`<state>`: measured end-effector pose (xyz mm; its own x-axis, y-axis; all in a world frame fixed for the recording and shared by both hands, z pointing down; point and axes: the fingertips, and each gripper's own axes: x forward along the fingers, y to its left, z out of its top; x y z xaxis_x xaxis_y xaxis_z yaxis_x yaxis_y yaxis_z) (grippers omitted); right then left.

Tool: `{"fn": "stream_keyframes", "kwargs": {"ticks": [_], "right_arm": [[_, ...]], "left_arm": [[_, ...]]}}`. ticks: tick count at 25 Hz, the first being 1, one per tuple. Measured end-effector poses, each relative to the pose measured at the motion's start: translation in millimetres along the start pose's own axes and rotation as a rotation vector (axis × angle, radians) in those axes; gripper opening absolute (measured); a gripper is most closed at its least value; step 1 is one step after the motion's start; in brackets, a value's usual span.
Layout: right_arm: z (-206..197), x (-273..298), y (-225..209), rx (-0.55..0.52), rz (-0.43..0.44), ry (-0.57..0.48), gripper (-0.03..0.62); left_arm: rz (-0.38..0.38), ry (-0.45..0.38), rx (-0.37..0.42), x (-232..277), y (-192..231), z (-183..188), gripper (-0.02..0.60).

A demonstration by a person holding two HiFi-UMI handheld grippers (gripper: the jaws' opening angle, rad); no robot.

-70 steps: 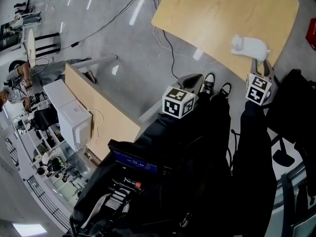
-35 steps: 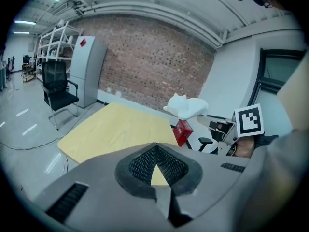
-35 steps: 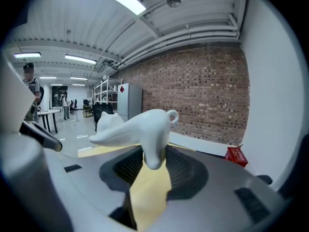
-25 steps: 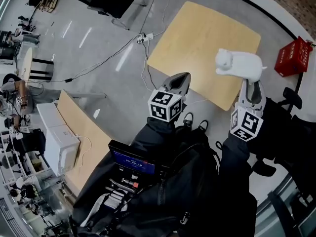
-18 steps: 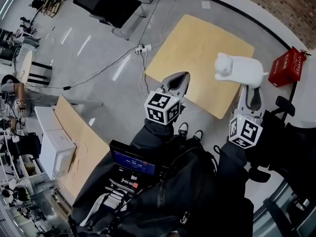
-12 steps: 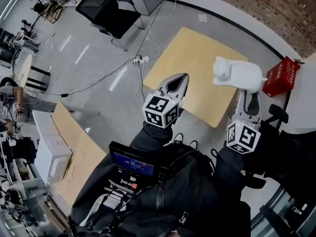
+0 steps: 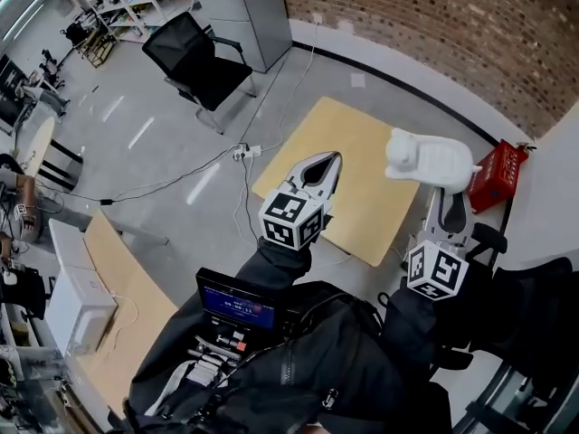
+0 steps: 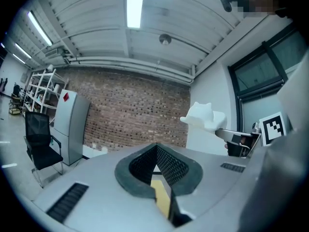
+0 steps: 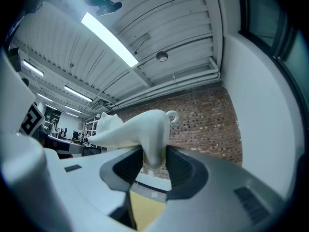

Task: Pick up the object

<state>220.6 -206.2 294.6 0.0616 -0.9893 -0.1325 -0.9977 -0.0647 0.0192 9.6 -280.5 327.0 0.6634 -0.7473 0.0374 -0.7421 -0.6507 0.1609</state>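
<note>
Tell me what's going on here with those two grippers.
A person holds a two-jaw gripper in each hand. The right gripper is shut on a white cat figurine, gripping its hind end under the curled tail and holding it in the air, clear of the wooden table below. The left gripper is beside it, jaws together with nothing between them. The pick-up looks done: only the jaws support the figurine.

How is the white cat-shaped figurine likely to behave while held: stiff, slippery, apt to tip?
Probably stiff: the white cat-shaped figurine holds its shape, sticking out sideways. Being gripped only at one end by the right gripper, it may pivot. Its smooth surface looks slippery.
</note>
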Motion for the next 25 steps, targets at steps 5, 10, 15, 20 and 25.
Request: {"fn": "stream_keyframes", "kwargs": {"ticks": [5,10,15,20,25], "right_arm": [[16,-1,-1,0.000,0.000,-0.039,0.155],[27,3,-2,0.006,0.000,-0.068,0.155],[31,6,-2,0.006,0.001,-0.084,0.155],[37,9,-1,0.008,0.005,-0.096,0.155],[36,11,5,0.008,0.017,-0.099,0.153]], "left_arm": [[-0.019,-0.039,0.017,3,-9,16,-0.002],[-0.025,-0.060,0.023,8,-10,25,-0.002],[-0.029,-0.073,0.035,11,-10,29,-0.002],[-0.027,-0.077,0.043,11,-10,34,-0.002],[-0.008,-0.075,0.041,9,-2,33,-0.002]]}}
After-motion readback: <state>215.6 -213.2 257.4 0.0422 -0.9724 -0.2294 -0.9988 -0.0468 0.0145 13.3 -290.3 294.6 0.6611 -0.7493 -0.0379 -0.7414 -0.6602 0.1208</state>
